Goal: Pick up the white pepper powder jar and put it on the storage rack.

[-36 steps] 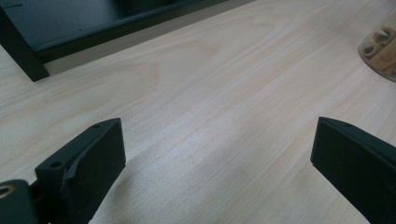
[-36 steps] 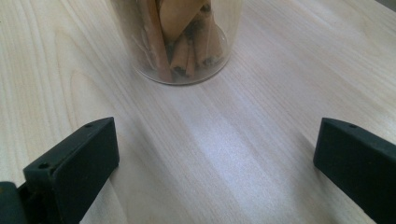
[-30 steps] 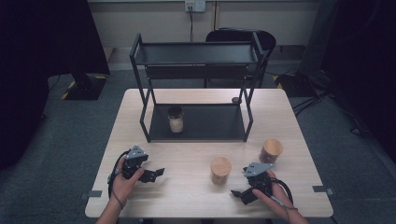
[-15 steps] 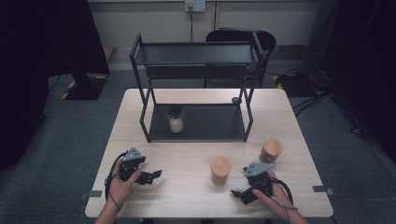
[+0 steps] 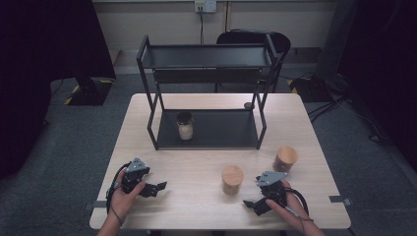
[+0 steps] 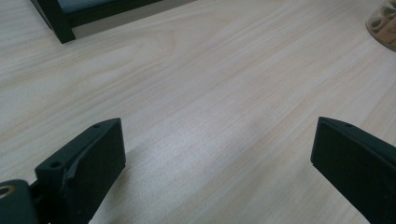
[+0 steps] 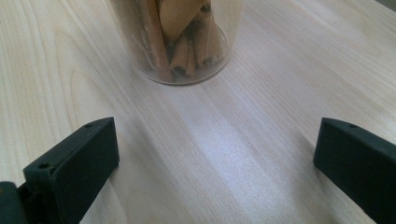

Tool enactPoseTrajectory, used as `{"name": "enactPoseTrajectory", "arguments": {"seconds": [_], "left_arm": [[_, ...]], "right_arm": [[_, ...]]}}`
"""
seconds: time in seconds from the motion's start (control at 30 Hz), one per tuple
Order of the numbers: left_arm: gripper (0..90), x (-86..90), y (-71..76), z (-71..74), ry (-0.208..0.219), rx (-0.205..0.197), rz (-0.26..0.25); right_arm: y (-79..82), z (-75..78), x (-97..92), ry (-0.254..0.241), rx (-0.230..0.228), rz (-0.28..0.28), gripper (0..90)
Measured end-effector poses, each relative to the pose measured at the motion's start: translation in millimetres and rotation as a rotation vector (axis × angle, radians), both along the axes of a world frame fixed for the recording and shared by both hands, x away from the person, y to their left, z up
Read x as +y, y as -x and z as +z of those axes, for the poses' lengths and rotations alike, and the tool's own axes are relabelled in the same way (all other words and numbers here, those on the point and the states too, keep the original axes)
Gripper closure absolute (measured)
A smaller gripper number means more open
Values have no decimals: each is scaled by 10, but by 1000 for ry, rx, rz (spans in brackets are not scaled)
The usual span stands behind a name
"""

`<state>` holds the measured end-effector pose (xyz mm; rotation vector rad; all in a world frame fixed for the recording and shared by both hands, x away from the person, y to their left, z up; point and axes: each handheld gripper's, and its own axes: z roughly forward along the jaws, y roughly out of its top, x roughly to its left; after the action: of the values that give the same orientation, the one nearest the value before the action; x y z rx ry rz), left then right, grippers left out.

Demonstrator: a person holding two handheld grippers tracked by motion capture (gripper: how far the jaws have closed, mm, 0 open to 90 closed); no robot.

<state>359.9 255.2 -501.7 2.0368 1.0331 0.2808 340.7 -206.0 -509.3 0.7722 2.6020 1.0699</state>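
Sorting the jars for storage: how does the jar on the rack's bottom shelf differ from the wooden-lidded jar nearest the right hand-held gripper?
The shelf jar stands inside the black rack, while the wooden-lidded jar stands on the open table. The shelf jar has a dark top; the other's lid is pale wood. The shelf jar holds something whitish; the wooden-lidded jar holds brown sticks. Both are upright, with neither gripper on them.

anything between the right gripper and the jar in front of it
No, just bare table between the right gripper and the jar, as the right gripper view shows.
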Motion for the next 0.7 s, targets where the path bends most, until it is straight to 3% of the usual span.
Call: {"name": "enactPoseTrajectory", "arguments": {"seconds": [0.7], "left_arm": [[29, 128, 86, -55, -29, 15, 2]], "right_arm": [[1, 0, 0, 0, 0, -1, 0]]}}
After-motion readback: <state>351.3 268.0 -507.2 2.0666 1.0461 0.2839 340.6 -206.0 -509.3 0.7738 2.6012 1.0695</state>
